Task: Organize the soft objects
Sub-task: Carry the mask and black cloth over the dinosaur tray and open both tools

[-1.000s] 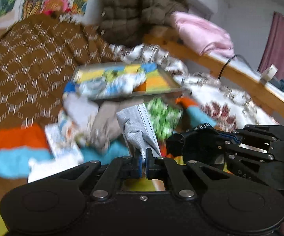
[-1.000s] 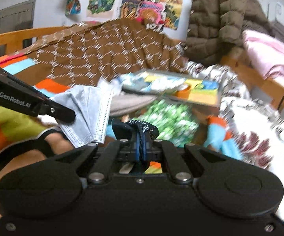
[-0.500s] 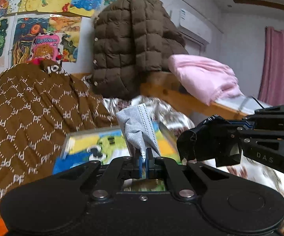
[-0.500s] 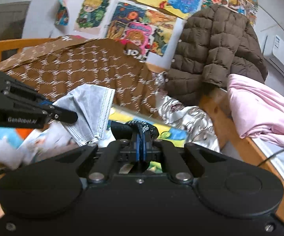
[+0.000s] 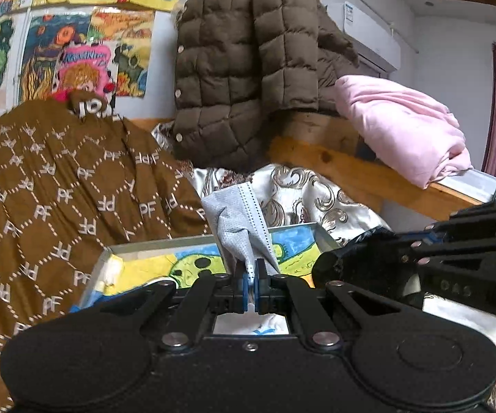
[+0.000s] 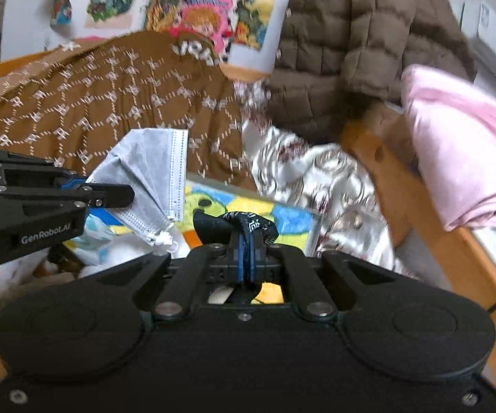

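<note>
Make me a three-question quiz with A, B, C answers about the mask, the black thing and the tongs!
1. Where is the pink blanket?
A. on the wooden rail
B. in the tray
C. under the brown quilt

2. What colour is the face mask?
A. red
B. grey
C. green

3. What are the right tongs doing?
A. hanging open
B. pinching a black strap
C. holding the jacket

Answers: 1 A, it drapes over the wooden rail. 2 B, the pleated cloth in the left tongs is grey. 3 B, the fingers are closed on the strap.
</note>
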Tool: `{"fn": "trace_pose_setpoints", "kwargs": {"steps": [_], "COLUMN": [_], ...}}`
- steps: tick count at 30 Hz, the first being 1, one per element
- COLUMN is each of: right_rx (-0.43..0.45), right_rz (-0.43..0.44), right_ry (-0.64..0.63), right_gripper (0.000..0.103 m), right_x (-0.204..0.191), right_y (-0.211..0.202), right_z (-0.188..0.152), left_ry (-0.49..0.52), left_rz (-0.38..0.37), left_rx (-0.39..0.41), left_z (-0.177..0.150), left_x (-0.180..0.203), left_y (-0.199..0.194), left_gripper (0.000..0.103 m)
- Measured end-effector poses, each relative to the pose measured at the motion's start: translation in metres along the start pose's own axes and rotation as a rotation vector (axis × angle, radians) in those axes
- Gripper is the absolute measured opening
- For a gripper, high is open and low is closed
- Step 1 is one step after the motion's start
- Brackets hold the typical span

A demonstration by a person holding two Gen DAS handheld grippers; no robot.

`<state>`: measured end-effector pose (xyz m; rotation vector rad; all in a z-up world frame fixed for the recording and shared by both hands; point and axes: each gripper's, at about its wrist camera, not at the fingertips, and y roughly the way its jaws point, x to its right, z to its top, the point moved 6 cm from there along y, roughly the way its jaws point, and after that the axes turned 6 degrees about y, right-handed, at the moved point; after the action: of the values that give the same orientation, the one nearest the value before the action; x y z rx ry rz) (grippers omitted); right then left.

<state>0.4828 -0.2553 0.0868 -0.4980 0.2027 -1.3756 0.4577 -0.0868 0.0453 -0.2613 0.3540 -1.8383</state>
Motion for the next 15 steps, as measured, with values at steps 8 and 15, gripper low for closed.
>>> {"fn": "trace_pose_setpoints", "kwargs": {"steps": [8, 15], "right_rx": [-0.071, -0.111], "right_rz": [0.009, -0.012], "right_ry": [0.007, 0.013], "right_gripper": [0.000, 0.000], "right_x": [-0.004, -0.016], "right_y": [0.045, 0.053], "right_z": [-0.031, -0.064], "left_ry": [-0.048, -0.114], "left_rz": [-0.022, -0.011], "left_rx": [-0.035, -0.095], "left_z": [-0.015, -0.026], "left_x": [0.006, -0.001], "left_y": [0.031, 0.045], "left_gripper": [0.002, 0.003]}}
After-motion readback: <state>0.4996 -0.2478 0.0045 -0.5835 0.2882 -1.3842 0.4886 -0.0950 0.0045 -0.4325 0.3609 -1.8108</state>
